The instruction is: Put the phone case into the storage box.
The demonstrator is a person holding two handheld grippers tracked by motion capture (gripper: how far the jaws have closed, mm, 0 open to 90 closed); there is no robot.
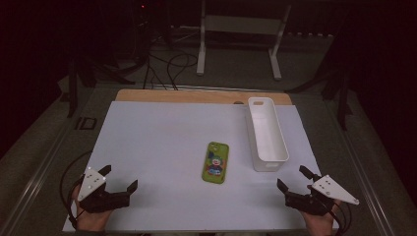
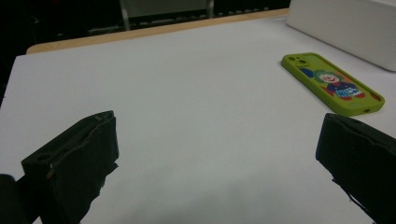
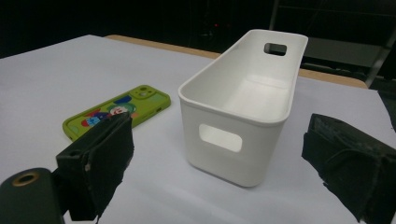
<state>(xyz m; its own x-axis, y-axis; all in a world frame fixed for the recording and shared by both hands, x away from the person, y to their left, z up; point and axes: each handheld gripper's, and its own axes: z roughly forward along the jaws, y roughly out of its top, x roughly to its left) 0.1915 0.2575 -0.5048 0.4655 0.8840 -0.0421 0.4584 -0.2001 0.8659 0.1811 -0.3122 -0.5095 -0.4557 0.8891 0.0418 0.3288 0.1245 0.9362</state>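
Nearest the high camera, at the table's front edge, two hands each hold a black two-jaw gripper topped with a grey three-cornered plate: the left gripper (image 1: 119, 178) sits at the front left corner, the right gripper (image 1: 291, 178) at the front right, and both have their jaws spread wide with nothing between them. Each gripper points forward and slightly inward, held low over the table, with cables trailing back past the wrists. Between them, a little farther in and right of centre, a phone (image 1: 216, 162) lies flat, back upward, in a glossy lime-green case with rounded corners, a raised camera block at its far end and a cartoon clown with green hair printed on it; no writing can be read. Just to its right, apart from it, stands a long, narrow white plastic bin (image 1: 273, 157) with rounded corners, smooth walls and an oblong handle cut-out in each end; its inside is bare. Both rest on a smooth white sheet (image 1: 157, 142) covering the wooden table (image 1: 196, 96), whose pale edge shows along the far side.
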